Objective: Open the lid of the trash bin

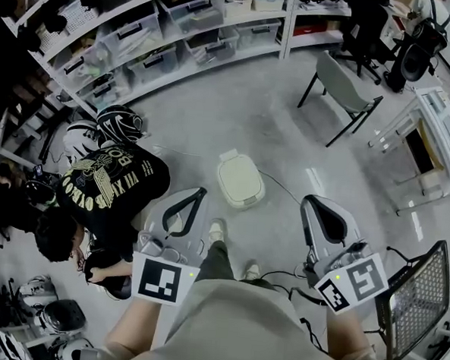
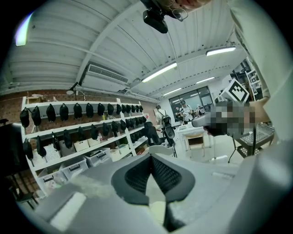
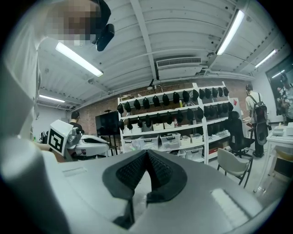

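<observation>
Your lidded plastic trash bin (image 1: 239, 179) is cream against the pale grey speckled floor (image 1: 213, 121). Your left gripper (image 1: 201, 191) and right gripper (image 1: 307, 200) are light grey, their ribbed fingers (image 2: 135, 176) black, their marker cubes (image 1: 160, 279) patterned in black-and-white squares. The crouching person's shirt (image 1: 122, 178) is black with yellow print.

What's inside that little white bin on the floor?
Nothing inside shows. The trash bin has its lid shut flat on top, so the pale lid is all you can see. Whatever is in it is hidden underneath.
</observation>
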`<state>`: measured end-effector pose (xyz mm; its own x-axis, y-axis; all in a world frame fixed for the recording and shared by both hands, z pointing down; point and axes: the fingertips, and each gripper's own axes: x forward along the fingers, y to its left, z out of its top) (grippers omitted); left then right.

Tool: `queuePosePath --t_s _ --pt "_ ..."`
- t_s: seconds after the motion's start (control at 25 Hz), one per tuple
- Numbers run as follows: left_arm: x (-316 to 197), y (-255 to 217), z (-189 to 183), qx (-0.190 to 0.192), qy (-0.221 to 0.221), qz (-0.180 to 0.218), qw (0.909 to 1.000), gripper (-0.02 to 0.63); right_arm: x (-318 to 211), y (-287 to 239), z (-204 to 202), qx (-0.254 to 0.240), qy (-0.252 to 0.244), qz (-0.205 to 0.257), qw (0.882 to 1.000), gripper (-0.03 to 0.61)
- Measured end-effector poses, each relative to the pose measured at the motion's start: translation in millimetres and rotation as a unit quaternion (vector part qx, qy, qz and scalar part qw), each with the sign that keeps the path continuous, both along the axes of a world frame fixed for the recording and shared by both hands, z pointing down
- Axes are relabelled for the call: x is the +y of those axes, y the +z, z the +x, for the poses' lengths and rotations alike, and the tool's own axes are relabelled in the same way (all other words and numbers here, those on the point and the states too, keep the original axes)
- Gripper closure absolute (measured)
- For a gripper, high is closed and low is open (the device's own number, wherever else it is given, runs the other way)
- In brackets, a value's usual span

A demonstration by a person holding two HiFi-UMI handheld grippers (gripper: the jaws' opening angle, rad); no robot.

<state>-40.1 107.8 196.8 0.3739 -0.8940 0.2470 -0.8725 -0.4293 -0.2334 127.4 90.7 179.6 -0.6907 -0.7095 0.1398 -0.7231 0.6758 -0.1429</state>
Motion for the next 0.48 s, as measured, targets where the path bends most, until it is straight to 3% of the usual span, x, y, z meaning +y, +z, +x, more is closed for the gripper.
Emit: queuePosePath --t_s 0.48 --pt "-96.4 42.4 -84.3 0.018 0.045 -0.033 0.9983 0.611 -83.6 39.9 -77.1 0.051 0.04 -0.048 0.997 0.575"
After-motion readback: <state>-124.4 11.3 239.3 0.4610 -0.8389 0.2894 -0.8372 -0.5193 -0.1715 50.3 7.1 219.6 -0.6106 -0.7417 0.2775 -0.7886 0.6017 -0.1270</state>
